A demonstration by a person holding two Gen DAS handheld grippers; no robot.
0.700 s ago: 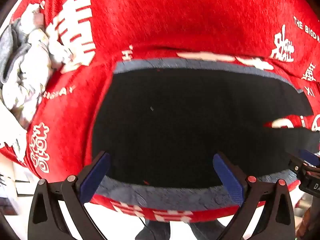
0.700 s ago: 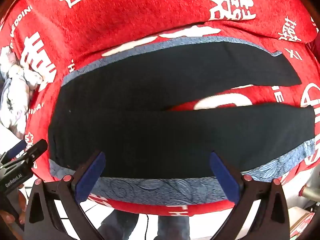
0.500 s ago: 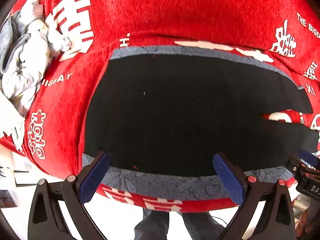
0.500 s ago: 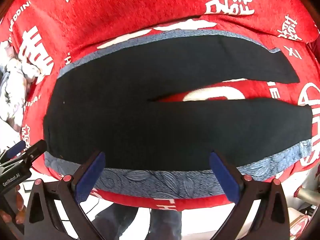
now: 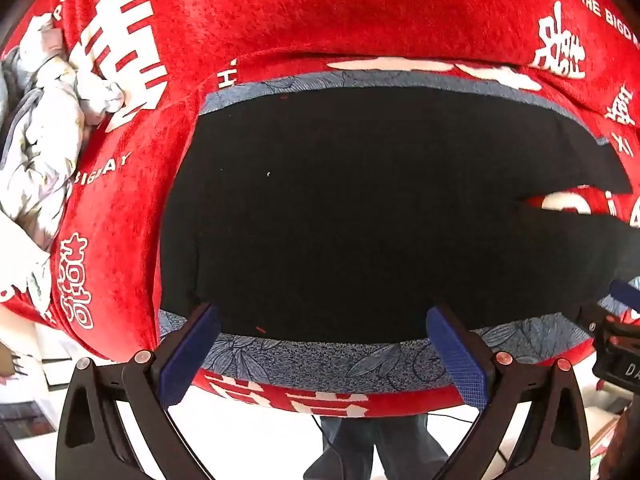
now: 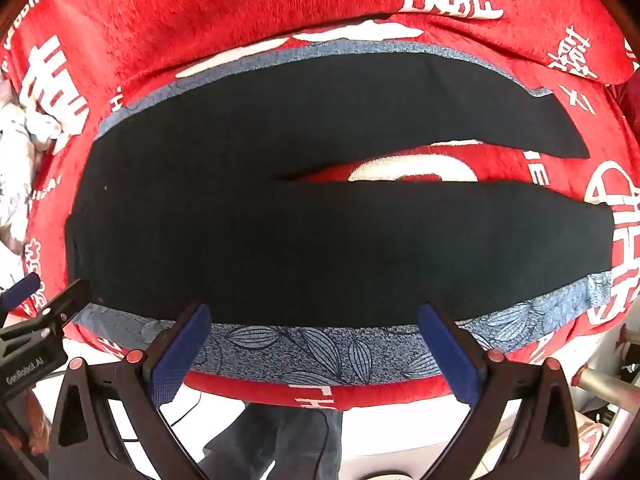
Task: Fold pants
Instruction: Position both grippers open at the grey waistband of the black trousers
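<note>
Black fabric pants (image 6: 280,232) with blue-grey leaf-patterned side bands lie spread flat on the red plush cloth with white characters (image 6: 240,8) covering the counter, waist toward its left edge, legs splayed toward the right, probably smoothed out for a lengthwise fold. Left gripper (image 5: 320,340) and right gripper (image 6: 312,336) hover at the near edge, jaws wide apart, holding nothing. A crumpled pale garment (image 5: 44,140) sits at the far-left corner.

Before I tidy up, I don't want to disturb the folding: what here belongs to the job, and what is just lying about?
In the job:
black pants
left gripper, open
right gripper, open

Lying about:
pale crumpled garment
red blanket, only the surface underneath
</note>
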